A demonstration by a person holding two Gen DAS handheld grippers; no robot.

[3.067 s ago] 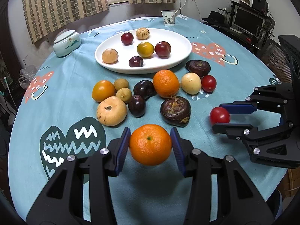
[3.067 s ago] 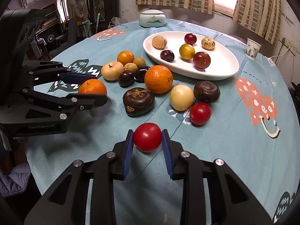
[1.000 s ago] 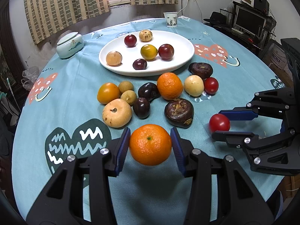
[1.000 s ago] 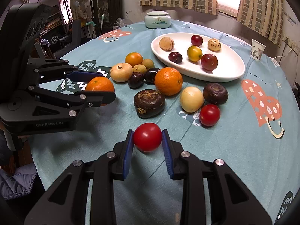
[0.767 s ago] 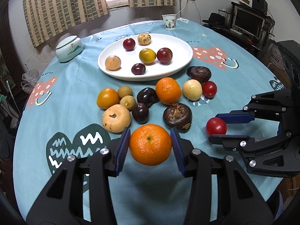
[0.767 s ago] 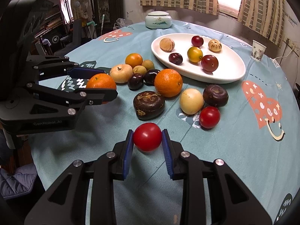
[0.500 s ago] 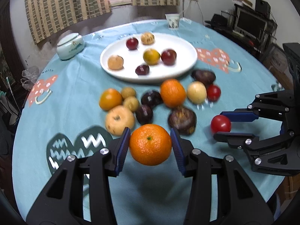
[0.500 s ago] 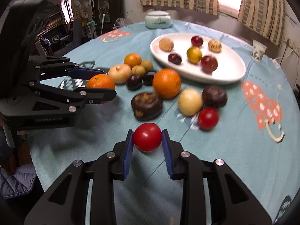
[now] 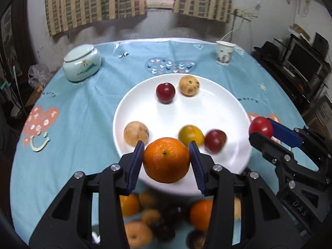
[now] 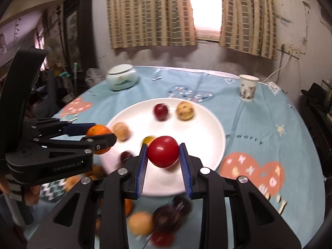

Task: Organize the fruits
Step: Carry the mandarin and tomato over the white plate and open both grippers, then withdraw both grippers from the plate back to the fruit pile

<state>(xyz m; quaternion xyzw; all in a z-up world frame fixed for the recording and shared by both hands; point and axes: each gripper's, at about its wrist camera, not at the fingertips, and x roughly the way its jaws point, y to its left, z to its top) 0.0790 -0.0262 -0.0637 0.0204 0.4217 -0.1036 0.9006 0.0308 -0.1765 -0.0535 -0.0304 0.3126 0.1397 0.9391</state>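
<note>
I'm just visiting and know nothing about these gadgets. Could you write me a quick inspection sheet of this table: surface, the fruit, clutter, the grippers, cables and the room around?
Surface: round table under a blue patterned tablecloth.
Job's things: white plate holding several small fruits; more fruit on the cloth in front of it, blurred.
Clutter: lidded ceramic jar and paper cup behind the plate.
Grippers: left gripper shut on an orange; right gripper shut on a red tomato; both over the plate's near side.
Cables: white cable running from a wall socket towards the table's far edge.
Surroundings: striped curtains at a bright window; shelves with electronics on the right.
</note>
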